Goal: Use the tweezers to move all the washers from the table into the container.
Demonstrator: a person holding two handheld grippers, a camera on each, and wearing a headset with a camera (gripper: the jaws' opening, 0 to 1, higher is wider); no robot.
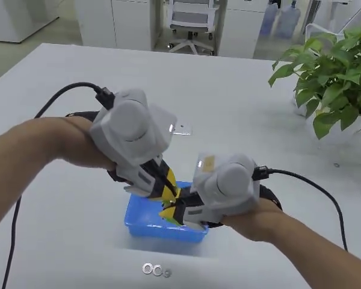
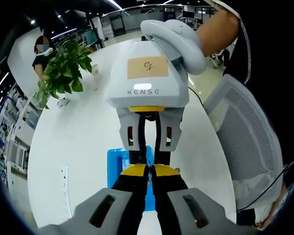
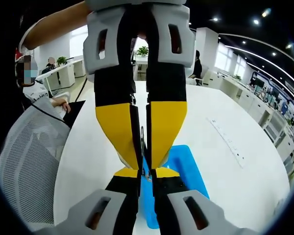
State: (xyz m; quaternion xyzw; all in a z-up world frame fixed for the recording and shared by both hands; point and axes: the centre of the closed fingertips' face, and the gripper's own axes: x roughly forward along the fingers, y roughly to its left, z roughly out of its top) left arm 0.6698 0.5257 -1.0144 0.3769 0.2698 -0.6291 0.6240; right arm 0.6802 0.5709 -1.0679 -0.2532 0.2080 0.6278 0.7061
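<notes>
1. Head view: the left claw (image 1: 167,191) and the right claw (image 1: 172,211) meet tip to tip just above the blue container (image 1: 137,221) on the bench (image 1: 240,102).
2. Right gripper view: both pairs of jaws are pressed almost together on a thin grey sliver, which I take for the tweezers (image 3: 143,147). It is too slim to be sure.
3. Three washers (image 1: 148,269) lie flat in a short row on the bench, near the container's front wall but apart from it. The claws hide the container's inside.
4. The step in hand looks like settling the tweezers between the two claws. One claw should keep a firm pinch while the other shifts, never both loose together.
5. The working claw should lie across the tweezers' two arms, so that a squeeze closes the points, and those points should jut well clear.
6. Flat washers will likely skate, so approach them low and slowly.
</notes>
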